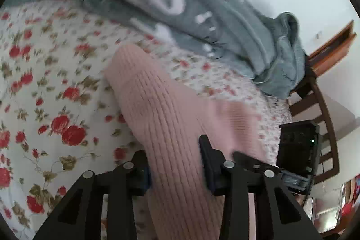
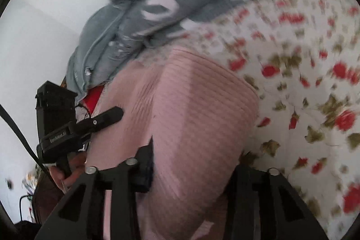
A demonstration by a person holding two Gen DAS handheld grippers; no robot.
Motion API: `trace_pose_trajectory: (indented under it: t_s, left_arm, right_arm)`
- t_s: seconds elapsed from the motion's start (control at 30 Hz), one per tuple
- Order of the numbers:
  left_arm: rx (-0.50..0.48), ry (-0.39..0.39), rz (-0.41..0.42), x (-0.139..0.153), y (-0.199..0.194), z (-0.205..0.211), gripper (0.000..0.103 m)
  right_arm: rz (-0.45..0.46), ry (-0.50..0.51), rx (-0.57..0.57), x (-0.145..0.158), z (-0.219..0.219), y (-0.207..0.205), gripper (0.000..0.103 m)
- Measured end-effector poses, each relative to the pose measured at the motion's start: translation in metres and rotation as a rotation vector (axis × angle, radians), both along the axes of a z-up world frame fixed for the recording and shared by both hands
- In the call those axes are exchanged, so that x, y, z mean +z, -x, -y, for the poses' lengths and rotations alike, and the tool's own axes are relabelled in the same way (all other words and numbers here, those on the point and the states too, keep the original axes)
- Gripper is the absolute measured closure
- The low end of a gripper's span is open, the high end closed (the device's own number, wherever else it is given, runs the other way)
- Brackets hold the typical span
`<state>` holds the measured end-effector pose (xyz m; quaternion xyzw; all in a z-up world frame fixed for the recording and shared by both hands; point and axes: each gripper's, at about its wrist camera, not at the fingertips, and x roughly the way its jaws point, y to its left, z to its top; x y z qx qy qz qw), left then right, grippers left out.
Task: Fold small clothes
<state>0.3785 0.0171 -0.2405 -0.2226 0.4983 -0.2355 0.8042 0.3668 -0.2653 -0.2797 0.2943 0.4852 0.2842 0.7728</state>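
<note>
A rose-printed white bedsheet [image 1: 45, 87] carries a grey patterned blanket [image 1: 180, 3] at twelve o'clock; both tools, left [image 1: 175, 163] and right [image 2: 193, 163], grip the pink ribbed knit garment [image 1: 162, 105].

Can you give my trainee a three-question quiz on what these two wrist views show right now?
1. True or false: the pink ribbed garment runs between the fingers of the left hand-held gripper.
2. What lies behind the pink garment? A) grey patterned blanket B) wicker basket C) stack of books
3. Fill in: the bedsheet is white with red ____.

Key
1. True; it also passes between the fingers of the right hand-held gripper.
2. A, the grey patterned blanket.
3. Flowers.
</note>
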Motion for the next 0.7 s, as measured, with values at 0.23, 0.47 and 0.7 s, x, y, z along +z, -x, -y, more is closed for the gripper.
trace_pose_trajectory:
  t_s: [0.23, 0.47, 0.7]
  left_arm:
    - [0.016, -0.017, 0.037, 0.001, 0.011, -0.013, 0.040]
    - [0.080, -0.177, 0.161, 0.035, 0.038, -0.015, 0.038]
    - [0.058, -0.309, 0.307, 0.061, 0.087, 0.009, 0.035]
  right_arm:
    - [0.075, 0.104, -0.036, 0.049, 0.029, 0.026, 0.045]
    - [0.273, 0.284, -0.082, 0.100, 0.031, 0.061, 0.051]
    - [0.322, 0.534, -0.021, 0.067, -0.005, 0.091, 0.080]
